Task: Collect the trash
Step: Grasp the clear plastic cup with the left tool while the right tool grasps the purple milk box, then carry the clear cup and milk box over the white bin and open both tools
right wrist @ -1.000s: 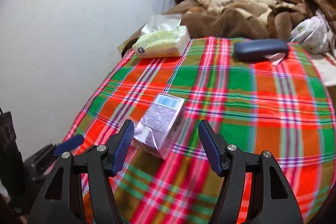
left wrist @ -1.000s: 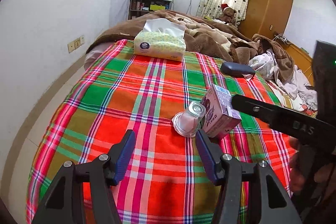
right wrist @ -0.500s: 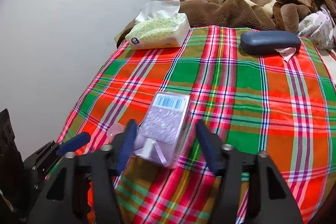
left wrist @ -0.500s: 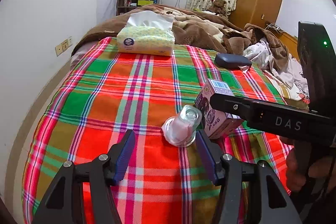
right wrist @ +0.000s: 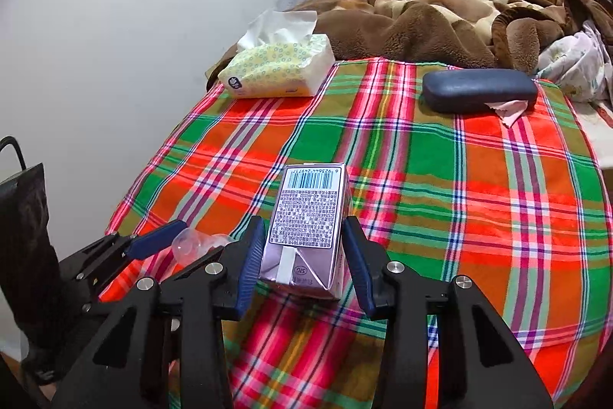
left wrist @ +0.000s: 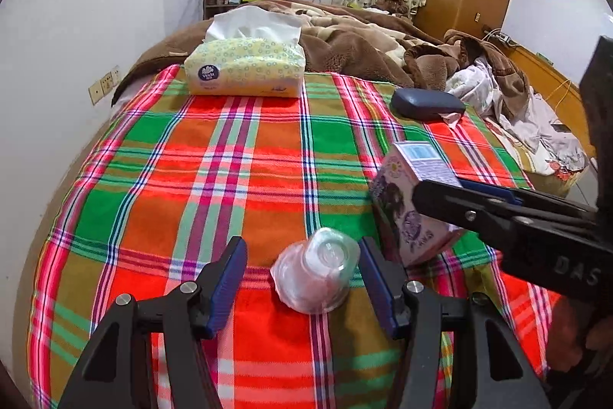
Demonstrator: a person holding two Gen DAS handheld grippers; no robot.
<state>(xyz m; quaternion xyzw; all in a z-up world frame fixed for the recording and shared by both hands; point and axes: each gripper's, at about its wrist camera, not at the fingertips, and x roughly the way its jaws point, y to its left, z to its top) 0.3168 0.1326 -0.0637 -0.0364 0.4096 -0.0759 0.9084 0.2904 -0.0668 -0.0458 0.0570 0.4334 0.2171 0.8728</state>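
Observation:
A clear plastic cup (left wrist: 316, 275) lies on its side on the plaid blanket (left wrist: 230, 179), between the open fingers of my left gripper (left wrist: 302, 278); the right finger is close to it. It also shows in the right wrist view (right wrist: 191, 244). A purple drink carton (right wrist: 306, 229) lies on the blanket between the fingers of my right gripper (right wrist: 302, 252), which sit close on both its sides; firm contact is unclear. The carton also shows in the left wrist view (left wrist: 410, 209), with the right gripper's finger across it.
A yellow tissue pack (left wrist: 245, 68) lies at the blanket's far left, a dark blue glasses case (right wrist: 479, 89) at the far right. Brown bedding (right wrist: 421, 18) is heaped behind. A white wall (right wrist: 134, 64) runs along the left. A black bag (right wrist: 27, 236) stands at lower left.
Both grippers have moved forward. The cup now lies between the left fingers. The right fingers have narrowed around the carton.

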